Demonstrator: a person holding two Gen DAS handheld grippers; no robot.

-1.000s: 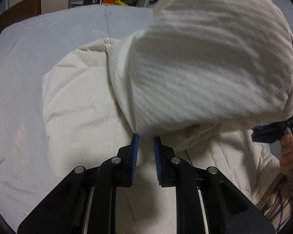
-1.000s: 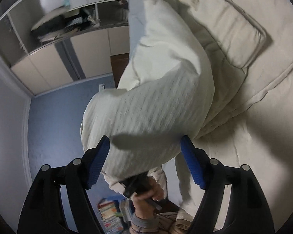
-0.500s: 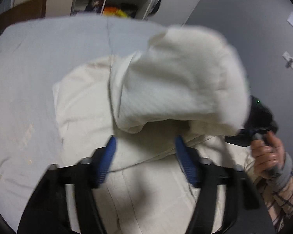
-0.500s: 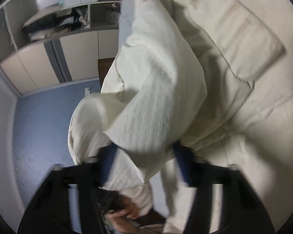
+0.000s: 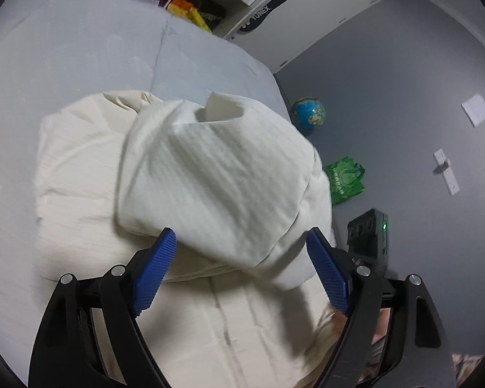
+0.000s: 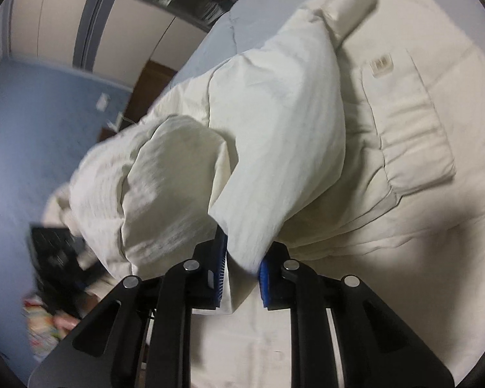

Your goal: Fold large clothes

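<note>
A large cream jacket (image 5: 90, 174) lies on the grey bed (image 5: 68, 51). Its sleeve (image 5: 216, 181) is folded across the body, textured lining up. My left gripper (image 5: 242, 262) is open and empty, its blue pads on either side of the sleeve's near edge. In the right wrist view the same jacket (image 6: 404, 148) shows a chest pocket (image 6: 410, 123). My right gripper (image 6: 241, 274) is shut on the sleeve's edge (image 6: 252, 245), cloth pinched between its blue pads.
The right gripper's camera body (image 5: 368, 236) shows at the bed's right edge. On the floor beyond are a globe (image 5: 308, 114) and a green bag (image 5: 345, 179). Shelves and cupboards (image 5: 216, 3) stand behind the bed. Clutter lies on the blue floor (image 6: 38, 323).
My left gripper opened and let go of the sleeve, which dropped onto the jacket's body. My right gripper closed from wide open onto the sleeve's edge.
</note>
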